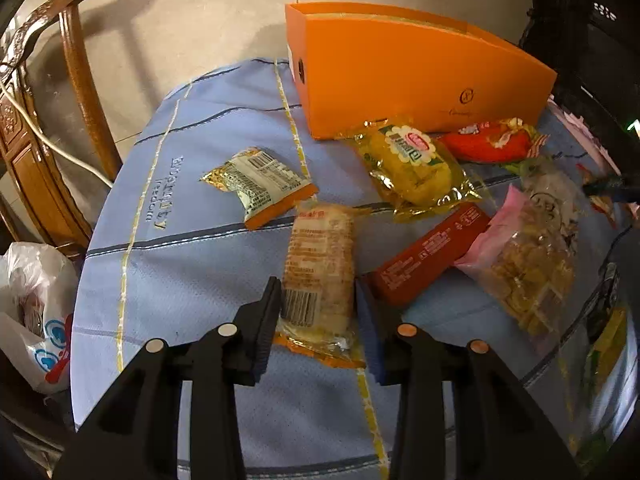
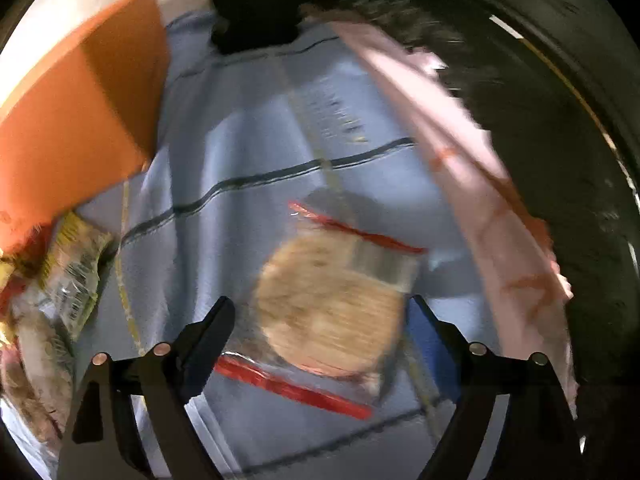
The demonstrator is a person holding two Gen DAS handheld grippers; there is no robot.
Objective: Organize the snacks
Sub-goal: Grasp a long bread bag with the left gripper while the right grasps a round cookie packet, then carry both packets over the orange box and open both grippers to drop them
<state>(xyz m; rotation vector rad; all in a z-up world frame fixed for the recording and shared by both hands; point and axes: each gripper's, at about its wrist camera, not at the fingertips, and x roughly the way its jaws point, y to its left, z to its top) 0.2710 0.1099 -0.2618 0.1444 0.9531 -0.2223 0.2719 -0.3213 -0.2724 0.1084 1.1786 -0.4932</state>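
In the left wrist view my left gripper [image 1: 319, 294] is shut on the near end of a long clear packet of pale biscuits [image 1: 320, 248] lying on the blue tablecloth [image 1: 180, 240]; both pads touch its sides. An open orange box [image 1: 400, 76] stands at the back. In the blurred right wrist view my right gripper [image 2: 320, 306] is wide open around a round brown cracker in a clear, red-edged wrapper [image 2: 328, 304]. Its fingers stand apart from the wrapper's sides. The orange box [image 2: 72, 120] is at the upper left there.
Loose snacks lie near the box: a white-and-orange packet [image 1: 260, 188], a yellow packet [image 1: 412, 164], a red packet [image 1: 488, 142], a red-brown carton [image 1: 428, 256], a pink-and-clear bag [image 1: 524, 264]. A wooden chair [image 1: 48, 120] and plastic bag [image 1: 36, 312] stand left. A pink strip [image 2: 460, 152] borders the right.
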